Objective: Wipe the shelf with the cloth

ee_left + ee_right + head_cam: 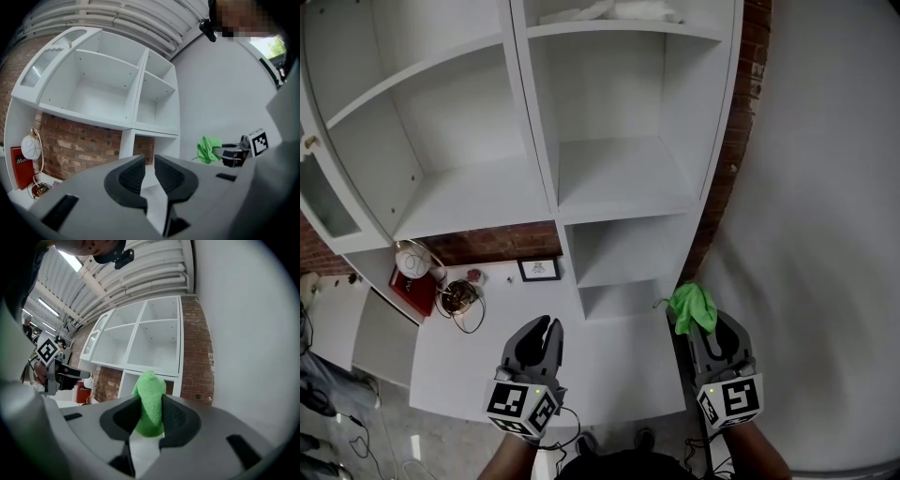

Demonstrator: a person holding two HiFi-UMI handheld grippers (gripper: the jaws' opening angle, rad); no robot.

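Observation:
A bright green cloth (693, 307) is bunched between the jaws of my right gripper (705, 323), which is shut on it; the cloth (150, 401) sticks up past the jaw tips in the right gripper view. The white shelf unit (619, 178) stands ahead with empty compartments. My left gripper (546, 328) hangs over the white desk top (478, 366), jaws nearly together with nothing between them. From the left gripper view the green cloth (207, 148) and right gripper show at right, in front of the shelf unit (117, 103).
On the desk at left lie a red box (411, 289), a round white object with a wire stand (414, 260), cables (459, 300) and a small framed picture (539, 269). A brick wall (731, 141) borders the shelf's right side. White items lie on the top shelf (609, 11).

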